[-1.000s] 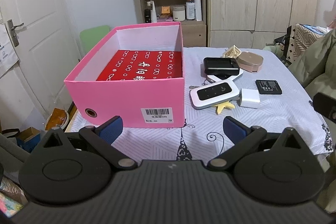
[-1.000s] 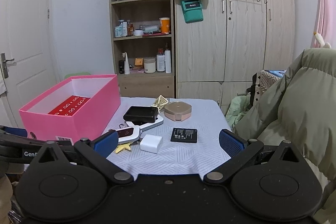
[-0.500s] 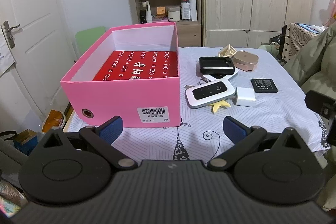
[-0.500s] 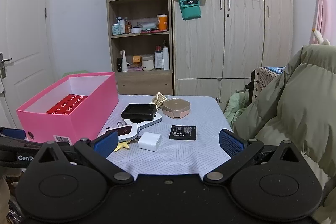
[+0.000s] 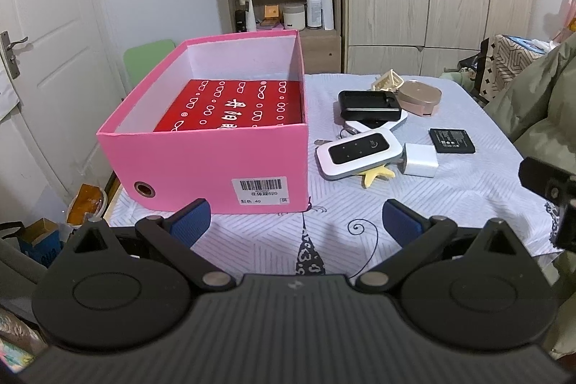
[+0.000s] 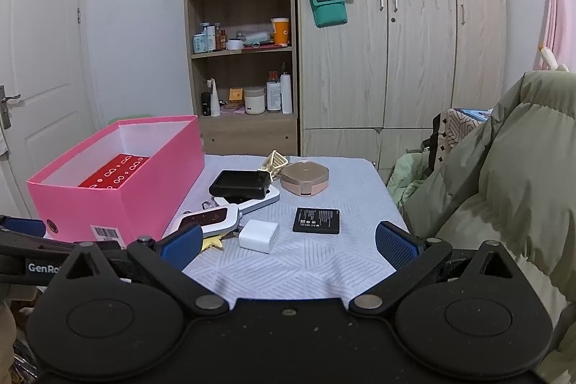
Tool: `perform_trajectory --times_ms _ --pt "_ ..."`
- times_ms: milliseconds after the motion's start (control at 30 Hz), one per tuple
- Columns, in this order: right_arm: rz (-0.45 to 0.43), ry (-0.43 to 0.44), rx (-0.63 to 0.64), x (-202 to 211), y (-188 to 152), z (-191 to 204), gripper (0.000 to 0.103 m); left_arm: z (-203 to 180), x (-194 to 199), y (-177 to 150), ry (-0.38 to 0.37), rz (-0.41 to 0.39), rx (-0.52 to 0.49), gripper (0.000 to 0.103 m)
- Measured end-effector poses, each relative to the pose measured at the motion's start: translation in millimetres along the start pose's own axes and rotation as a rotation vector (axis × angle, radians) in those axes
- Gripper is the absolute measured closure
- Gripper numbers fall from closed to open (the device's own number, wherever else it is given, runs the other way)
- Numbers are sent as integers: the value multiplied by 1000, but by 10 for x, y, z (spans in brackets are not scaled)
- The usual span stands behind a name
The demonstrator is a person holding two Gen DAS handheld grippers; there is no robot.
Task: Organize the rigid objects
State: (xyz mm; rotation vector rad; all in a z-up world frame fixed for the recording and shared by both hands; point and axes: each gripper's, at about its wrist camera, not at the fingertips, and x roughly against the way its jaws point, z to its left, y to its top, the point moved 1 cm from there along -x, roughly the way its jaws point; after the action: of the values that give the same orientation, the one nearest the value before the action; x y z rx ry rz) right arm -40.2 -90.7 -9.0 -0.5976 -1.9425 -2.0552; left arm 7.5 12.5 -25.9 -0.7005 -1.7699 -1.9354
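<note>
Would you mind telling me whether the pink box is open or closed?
Open. The pink box has no lid on it; both views look straight down past its rim to the red patterned item lying on its floor.

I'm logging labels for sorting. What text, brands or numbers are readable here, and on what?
"Redmi": teal pouch hanging on the wardrobe.
"GenRo", cut off: left tongs' arm.
"40": barcode sticker on the pink box; its other characters are too blurred.
White characters on the red box inside: partly hidden, unreadable.
Black battery print: too small.
</note>
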Motion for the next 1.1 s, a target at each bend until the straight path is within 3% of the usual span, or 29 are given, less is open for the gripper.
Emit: perform_trajectory --times_ms 967,1100 --pt "99 26 22 -258 -125 71 0 56 -96 -31 -9 10 -4 0" --pt "100 104 1 -264 -80 59 0 147 -64 54 -143 69 19 3"
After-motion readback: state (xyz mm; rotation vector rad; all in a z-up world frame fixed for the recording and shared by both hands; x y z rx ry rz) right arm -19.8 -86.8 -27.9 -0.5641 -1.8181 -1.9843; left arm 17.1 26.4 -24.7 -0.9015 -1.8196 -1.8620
